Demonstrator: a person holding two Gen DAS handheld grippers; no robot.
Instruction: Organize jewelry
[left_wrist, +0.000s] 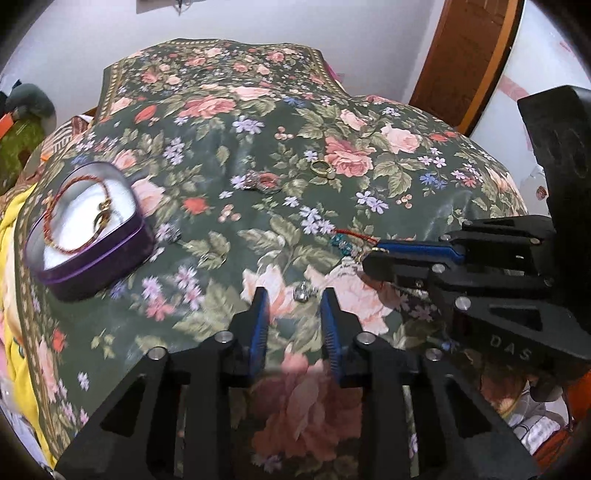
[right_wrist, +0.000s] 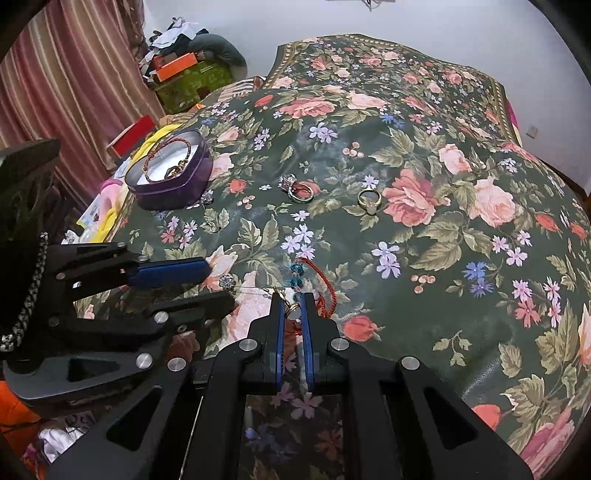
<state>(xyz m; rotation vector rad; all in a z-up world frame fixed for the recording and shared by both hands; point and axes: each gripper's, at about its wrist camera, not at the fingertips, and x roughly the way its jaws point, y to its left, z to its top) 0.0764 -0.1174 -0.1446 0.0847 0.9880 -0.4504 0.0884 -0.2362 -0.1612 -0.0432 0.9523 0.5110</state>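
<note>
1. The right gripper (right_wrist: 291, 308) was seen closed down to a narrow gap, with a small gold piece (right_wrist: 293, 309) pinched between its blue pads; whether this was a ring or a clasp could not be made out.
2. The left gripper (left_wrist: 291, 306) was held open, nothing between its fingers, with a small sparkling stud (left_wrist: 303, 292) lying on the cloth just beyond the tips.
3. A fine wire or chain (right_wrist: 251, 289) was seen running from the stud toward the right gripper; its join to the gold piece could not be told.
4. A red cord with teal beads (right_wrist: 314, 280) lay just beside the right gripper, touching the floral bedspread (right_wrist: 424, 258).
5. Farther off, a silver ring (right_wrist: 301, 192) and a gold ring (right_wrist: 369, 201) lay apart on the cloth.
6. The purple heart-shaped box (right_wrist: 173, 184) stood well to the left, already holding a red beaded bracelet (right_wrist: 168, 155).
7. The step in hand was judged to be a pick-up of one piece; the next move would call for a lift clear of the cord and a carry to the box without snagging.
8. Two small items near the box were too blurred to name.
</note>
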